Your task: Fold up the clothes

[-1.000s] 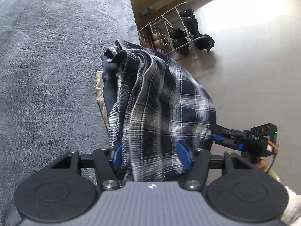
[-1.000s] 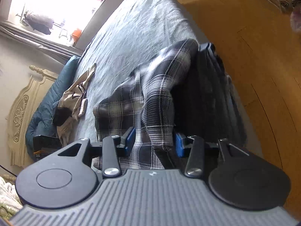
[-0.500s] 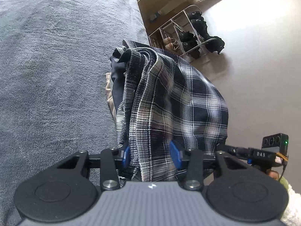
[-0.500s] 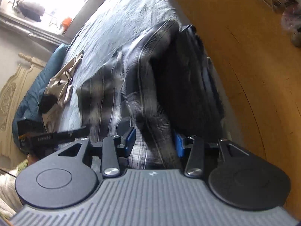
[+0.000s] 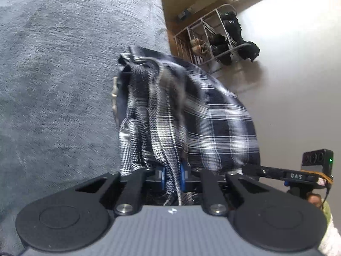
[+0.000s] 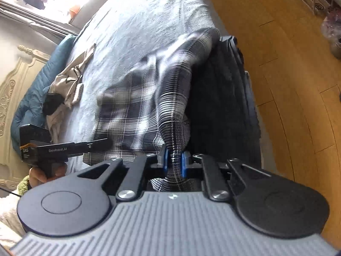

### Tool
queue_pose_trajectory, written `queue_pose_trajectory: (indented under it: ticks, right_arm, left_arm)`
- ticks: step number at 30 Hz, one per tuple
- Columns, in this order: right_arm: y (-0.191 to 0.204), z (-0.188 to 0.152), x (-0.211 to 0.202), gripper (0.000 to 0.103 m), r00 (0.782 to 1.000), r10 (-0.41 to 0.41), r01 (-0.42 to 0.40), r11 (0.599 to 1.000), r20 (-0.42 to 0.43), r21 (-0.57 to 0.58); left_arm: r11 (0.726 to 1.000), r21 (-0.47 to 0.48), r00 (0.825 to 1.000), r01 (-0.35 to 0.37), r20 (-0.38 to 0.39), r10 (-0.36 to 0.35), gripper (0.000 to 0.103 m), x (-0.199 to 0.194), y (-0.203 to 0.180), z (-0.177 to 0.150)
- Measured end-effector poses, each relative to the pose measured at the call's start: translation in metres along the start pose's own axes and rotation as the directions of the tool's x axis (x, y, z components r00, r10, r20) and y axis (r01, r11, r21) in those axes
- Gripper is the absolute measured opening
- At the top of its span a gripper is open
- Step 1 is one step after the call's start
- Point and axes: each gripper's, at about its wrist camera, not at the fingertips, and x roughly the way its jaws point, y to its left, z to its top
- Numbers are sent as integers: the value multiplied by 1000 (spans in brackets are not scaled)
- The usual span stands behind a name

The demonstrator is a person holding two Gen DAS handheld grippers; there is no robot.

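Observation:
A navy-and-white plaid shirt lies bunched at the edge of the grey bed, on top of a dark folded garment. My left gripper is closing, and its blue pads pinch a fold of the plaid cloth. In the right wrist view the plaid shirt drapes toward the camera. My right gripper is closing too, with a thick roll of the plaid fabric squeezed between its pads. Both views are blurred by motion. The left gripper shows at the shirt's left side, held by a hand.
A beige garment lies crumpled farther up the bed beside a teal duvet and a carved headboard. A wooden floor runs along the bed's edge. A metal shoe rack stands against the wall.
Both grippers went from wide around the plaid shirt to pinched tight on its folds. The cloth has lifted slightly and bunched up.

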Motion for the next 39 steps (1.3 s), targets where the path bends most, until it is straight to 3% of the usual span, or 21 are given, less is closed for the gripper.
queue_pose_trajectory:
  ticks: [4,7,12,16,19,22,26,31,34,36,39]
  right_arm:
    - [-21,-1,6,10,999,-32,33,999,-42,27]
    - [-33,-3,8,10,999,-6,9,997,-35,80]
    - [-35,-6,6,10,1000,-14,15,999,-11,50]
    - [-51,-9,18,14,997,-50,55,995,-52,85]
    - [-47,-8,10,21,996,-75,78,995,-43,57]
    - [-41,-5,-11,25,992,-122,122,992,-13,44]
    - [-37,9,-45,28,992,-74,65,994,102,88]
    - [-42,54,-30,41,975,-1,-34,988,224,153]
    - [-54,79,2,41,977,27,-74,973,211,217]
    - [-60,89,18,41,983,11,-56,969,184,241]
    - [-67,100,35,41,991,36,-67,966,126,250]
  left_arm:
    - [999,32,999,-23,-32,24,13,12,-6,-10]
    - [1000,15,1000,-13,-28,14,13,12,-6,-12]
    - [1000,29,999,-11,-34,12,13,13,-7,-18]
    - [999,19,995,-38,-92,40,21,26,2,-23]
    - [996,64,995,-69,-68,73,37,8,-4,-22]
    - [984,128,991,-124,-27,128,39,-19,-11,-22]
    - [958,247,987,-148,104,126,39,-57,-36,-16]
    - [925,381,992,-9,116,-38,39,-49,-65,-8]
    - [918,393,998,-43,67,18,38,-15,-64,-7]
    - [918,385,996,-95,40,86,38,5,-54,-9]
    - [943,317,994,-100,-6,108,37,17,-33,-13]
